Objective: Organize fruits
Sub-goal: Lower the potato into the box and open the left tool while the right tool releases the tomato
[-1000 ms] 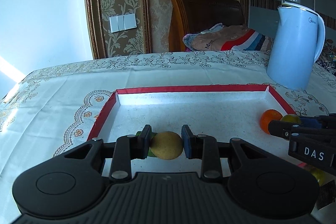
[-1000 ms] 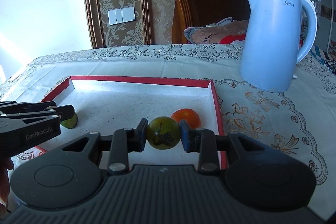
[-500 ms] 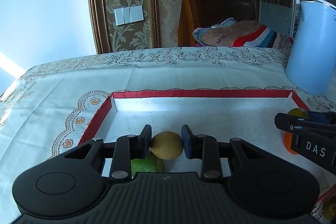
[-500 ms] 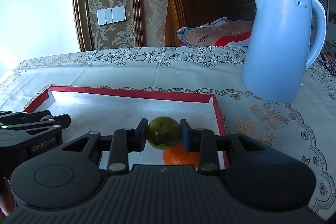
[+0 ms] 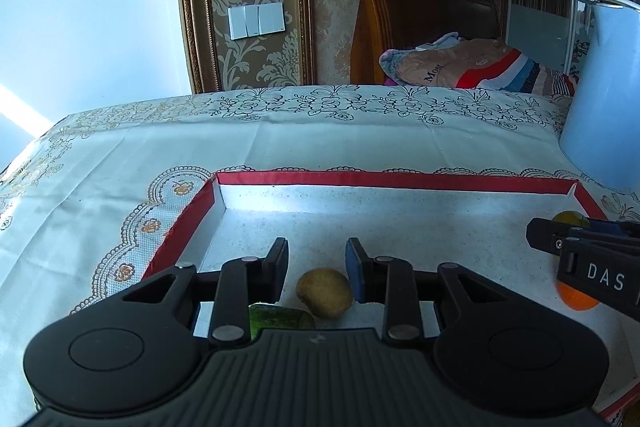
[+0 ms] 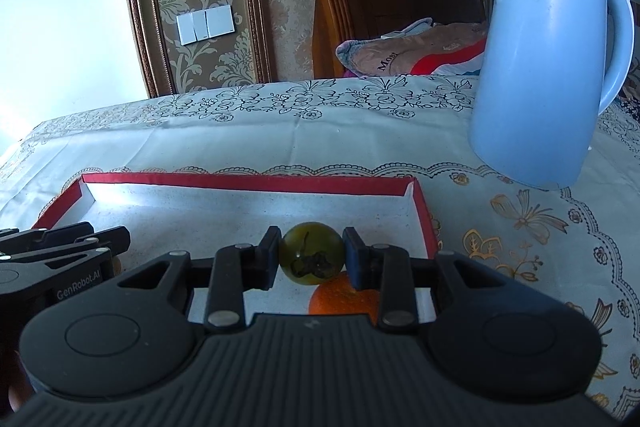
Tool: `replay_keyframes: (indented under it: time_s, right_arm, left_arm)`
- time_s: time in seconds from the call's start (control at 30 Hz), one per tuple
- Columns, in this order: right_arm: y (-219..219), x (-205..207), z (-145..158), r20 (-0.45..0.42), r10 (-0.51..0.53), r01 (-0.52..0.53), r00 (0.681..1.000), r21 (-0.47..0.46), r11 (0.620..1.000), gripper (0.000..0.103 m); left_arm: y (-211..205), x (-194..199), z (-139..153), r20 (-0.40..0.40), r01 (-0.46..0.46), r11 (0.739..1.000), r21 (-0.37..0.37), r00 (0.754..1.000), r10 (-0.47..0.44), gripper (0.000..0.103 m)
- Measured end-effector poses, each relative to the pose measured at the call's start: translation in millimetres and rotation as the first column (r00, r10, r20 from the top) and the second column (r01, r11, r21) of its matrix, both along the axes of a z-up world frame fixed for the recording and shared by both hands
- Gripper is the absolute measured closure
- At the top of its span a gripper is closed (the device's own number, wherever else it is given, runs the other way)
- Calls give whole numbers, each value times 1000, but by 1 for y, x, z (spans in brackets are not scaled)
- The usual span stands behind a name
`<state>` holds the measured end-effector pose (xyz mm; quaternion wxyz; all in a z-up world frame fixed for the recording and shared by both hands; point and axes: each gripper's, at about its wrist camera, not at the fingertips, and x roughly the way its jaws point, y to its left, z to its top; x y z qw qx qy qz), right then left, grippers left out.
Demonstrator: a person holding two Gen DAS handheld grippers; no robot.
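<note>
A shallow red-rimmed white tray is lying on the embroidered cream tablecloth covering the table. A round yellow-brown fruit is sitting in the tray's near left part, just right of a green fruit. A round orange fruit is resting near the tray's right wall. A tall pale-blue plastic kettle is standing beyond the tray's right far corner.

The black two-finger left gripper points forward and slightly down, its jaws spread apart with clear gaps on both sides, pressing on nothing. The black two-finger right gripper is level and pointed forward, both fingers pressed against the sides of a small round dark-green fruit held between them. From the left wrist view the right gripper reaches in from the right edge.
</note>
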<state>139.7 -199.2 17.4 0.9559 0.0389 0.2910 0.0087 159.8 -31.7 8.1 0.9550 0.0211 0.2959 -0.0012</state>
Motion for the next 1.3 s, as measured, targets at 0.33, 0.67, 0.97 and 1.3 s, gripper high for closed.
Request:
replay_keyframes:
  time_s: [0.33,0.67,0.97,1.3]
  right_arm:
    - [2,-3,2,17,5,-5,1000,-12,1000,58]
    - [3,-8,3,23,3,-3,1000,0,1000,53]
    - [4,-21,9,43,14,-14,999,5,1000,46]
    - [0,-50,13,57,25,-26,998,24,999,38]
  left_arm:
    - [0,0,0,-9,-9,1000,3,1000,9,73]
    - [2,-2,2,-5,-11,1000,-9,1000,11,73]
    - [6,-16,8,8,-4,1000,-23,1000,4,73]
    - [16,-45,12,27,-7,999,-37,1000,8,73]
